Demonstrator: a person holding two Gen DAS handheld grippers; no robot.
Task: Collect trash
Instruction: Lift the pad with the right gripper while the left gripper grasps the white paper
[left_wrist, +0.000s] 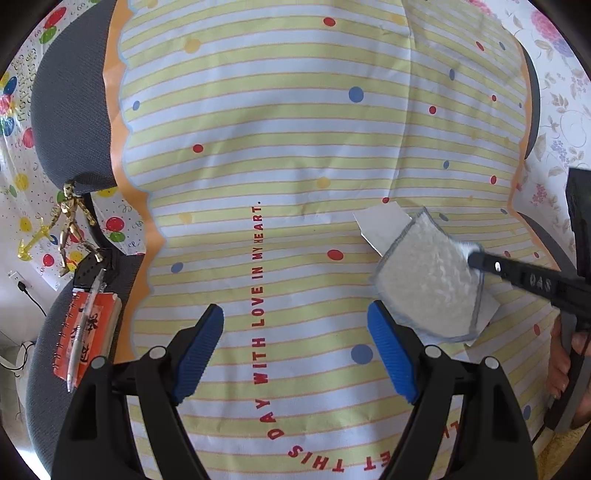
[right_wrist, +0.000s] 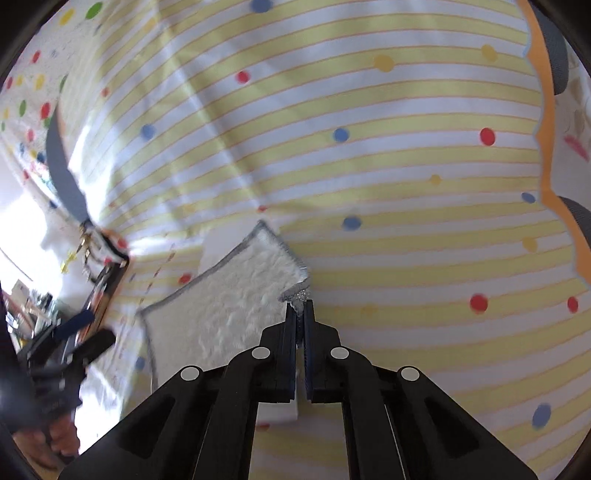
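Now right gripper (right_wrist: 300, 308) pinches a white cloth's (right_wrist: 229, 295) corner.
Its jaws are clamped on the grey-edged cloth, lying over white paper (left_wrist: 382, 225) on the striped, dotted tablecloth (left_wrist: 280, 122); left gripper (left_wrist: 297, 350) hovers wide open, empty, just left of it.

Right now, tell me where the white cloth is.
The white cloth lies right of centre on the striped tablecloth, over white paper, its corner pinched by the right gripper.

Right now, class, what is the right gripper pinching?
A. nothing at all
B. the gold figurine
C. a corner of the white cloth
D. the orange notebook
C: the right gripper is closed on the grey-edged corner of the white cloth, while the left gripper stands open and empty.
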